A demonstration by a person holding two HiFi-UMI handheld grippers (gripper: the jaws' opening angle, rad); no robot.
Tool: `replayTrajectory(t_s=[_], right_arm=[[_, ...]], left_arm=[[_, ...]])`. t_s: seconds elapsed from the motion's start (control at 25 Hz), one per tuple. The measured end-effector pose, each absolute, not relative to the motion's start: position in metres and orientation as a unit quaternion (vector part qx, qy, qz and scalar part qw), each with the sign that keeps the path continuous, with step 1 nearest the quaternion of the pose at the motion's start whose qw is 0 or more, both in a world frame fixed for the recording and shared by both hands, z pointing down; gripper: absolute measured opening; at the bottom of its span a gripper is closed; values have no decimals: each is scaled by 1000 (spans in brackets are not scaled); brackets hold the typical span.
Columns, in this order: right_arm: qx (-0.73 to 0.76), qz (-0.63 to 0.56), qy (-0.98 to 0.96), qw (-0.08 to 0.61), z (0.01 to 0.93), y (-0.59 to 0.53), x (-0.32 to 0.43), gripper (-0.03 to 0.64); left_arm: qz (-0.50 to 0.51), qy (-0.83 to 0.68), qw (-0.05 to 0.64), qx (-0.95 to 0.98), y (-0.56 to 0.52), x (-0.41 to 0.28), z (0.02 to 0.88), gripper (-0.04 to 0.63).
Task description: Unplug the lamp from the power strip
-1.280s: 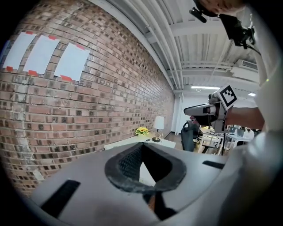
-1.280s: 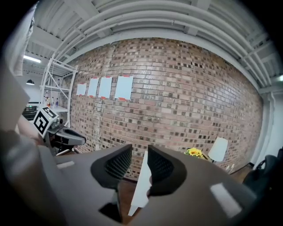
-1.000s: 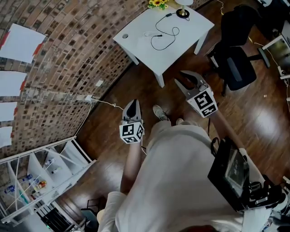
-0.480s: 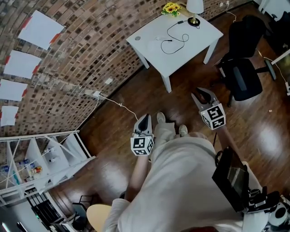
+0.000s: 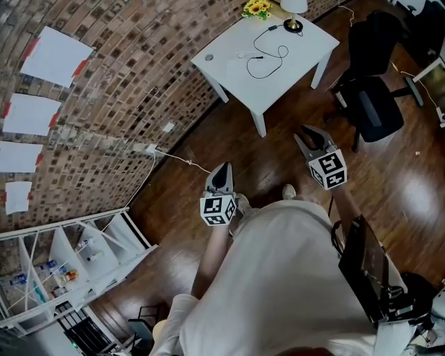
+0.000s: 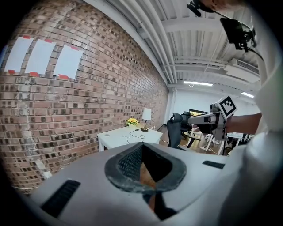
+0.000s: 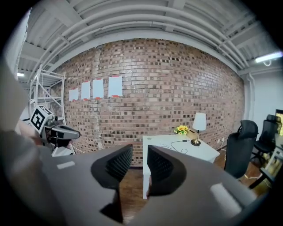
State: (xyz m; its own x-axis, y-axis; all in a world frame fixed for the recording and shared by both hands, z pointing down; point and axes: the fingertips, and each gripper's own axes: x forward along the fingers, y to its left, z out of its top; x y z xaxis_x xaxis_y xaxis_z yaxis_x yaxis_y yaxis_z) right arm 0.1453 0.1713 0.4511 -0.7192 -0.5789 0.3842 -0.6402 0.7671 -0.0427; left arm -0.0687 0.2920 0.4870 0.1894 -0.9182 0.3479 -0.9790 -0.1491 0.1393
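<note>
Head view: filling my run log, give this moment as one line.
unplugging: not started | left tongs: shut, empty | right tongs: open, empty | lamp: on table, untouched

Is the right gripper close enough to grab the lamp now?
Probably not. The right gripper hangs open over the floor, short of the table; the lamp stands at its far edge. Nothing blocks the way.

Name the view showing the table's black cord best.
Head view: from above, the black cord shows its full loops on the white table. The right gripper view gives a thin low-angle stretch by the lamp; the left gripper view, a faint distant squiggle.
</note>
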Motion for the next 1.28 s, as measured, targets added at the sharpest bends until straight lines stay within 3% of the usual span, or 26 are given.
replayTrajectory(t_s=[0.52, 1.28], right_arm=[[347, 115, -909, 200, 486, 166, 54, 101], [346, 150, -893, 247, 550, 185, 58, 100]], left_arm=[[119, -601, 192, 767, 272, -160, 511, 5], [160, -582, 240, 760, 287, -162, 580, 5]])
